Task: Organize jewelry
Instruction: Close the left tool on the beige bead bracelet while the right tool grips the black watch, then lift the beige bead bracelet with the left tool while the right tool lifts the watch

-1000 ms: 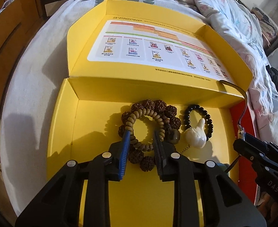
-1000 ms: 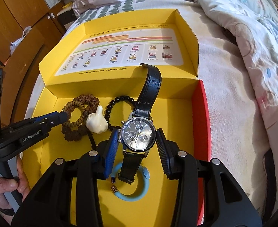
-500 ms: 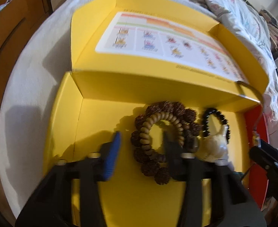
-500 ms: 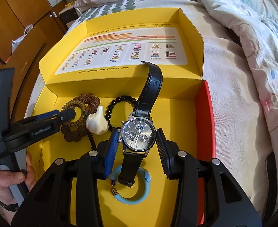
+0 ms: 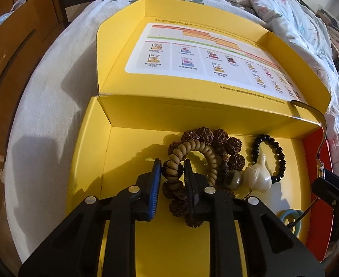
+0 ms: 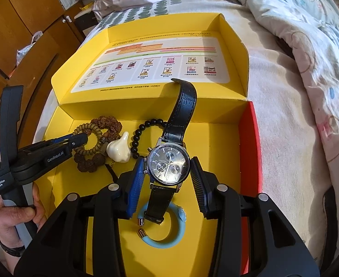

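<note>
Left wrist view, left hand-held gripper (image 5: 172, 170) closing on tan bead bracelet (image 5: 193, 152), rough brown beads (image 5: 218, 136) tangled underneath

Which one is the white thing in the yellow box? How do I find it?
Look in the open yellow box on the bed. Between the brown bead bracelets and the black bead bracelet lies a glossy cream-white gourd-shaped charm. It is the only smooth, pale, single lump; everything beside it is strung beads.

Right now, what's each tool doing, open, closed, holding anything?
Left tool: closing on the tan bead bracelet, which sits between its jaws.
Right tool: holding the watch by its case.
</note>
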Available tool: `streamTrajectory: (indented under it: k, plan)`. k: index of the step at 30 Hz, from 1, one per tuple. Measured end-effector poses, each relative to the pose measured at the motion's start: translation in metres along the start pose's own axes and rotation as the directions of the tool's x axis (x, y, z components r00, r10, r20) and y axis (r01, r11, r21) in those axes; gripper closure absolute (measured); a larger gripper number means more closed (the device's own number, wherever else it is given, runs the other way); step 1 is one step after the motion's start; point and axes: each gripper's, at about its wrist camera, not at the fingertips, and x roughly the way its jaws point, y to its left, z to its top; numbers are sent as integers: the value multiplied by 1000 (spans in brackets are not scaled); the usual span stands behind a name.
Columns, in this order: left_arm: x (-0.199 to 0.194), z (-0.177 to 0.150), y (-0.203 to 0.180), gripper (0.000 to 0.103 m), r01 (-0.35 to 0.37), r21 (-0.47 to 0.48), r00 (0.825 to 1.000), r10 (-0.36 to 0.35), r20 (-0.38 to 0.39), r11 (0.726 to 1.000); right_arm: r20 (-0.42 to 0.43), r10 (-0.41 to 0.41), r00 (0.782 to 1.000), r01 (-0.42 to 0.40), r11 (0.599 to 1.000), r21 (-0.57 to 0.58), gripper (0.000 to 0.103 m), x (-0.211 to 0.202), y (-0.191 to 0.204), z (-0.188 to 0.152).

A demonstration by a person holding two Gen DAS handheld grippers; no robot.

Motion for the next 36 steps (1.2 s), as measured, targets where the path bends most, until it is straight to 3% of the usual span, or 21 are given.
streamTrajectory:
  k: [8,34,35,36]
  plan:
    - [-12,3,-3,83,-6,12,999,6,31,1000,12,2,1000,-2,1000,5,61,-6,-1,0]
    - [-64,8,-17,85,124,14,988,-125,87,992,58,-12,998,11,1000,11,61,-39,1,-1]
    - [-66,8,-18,94,129,17,987,-130,90,991,60,-11,998,10,1000,11,61,-40,1,-1]
    - [-69,7,-19,94,128,20,987,-129,95,992,61,-11,998,10,1000,9,61,-42,1,-1]
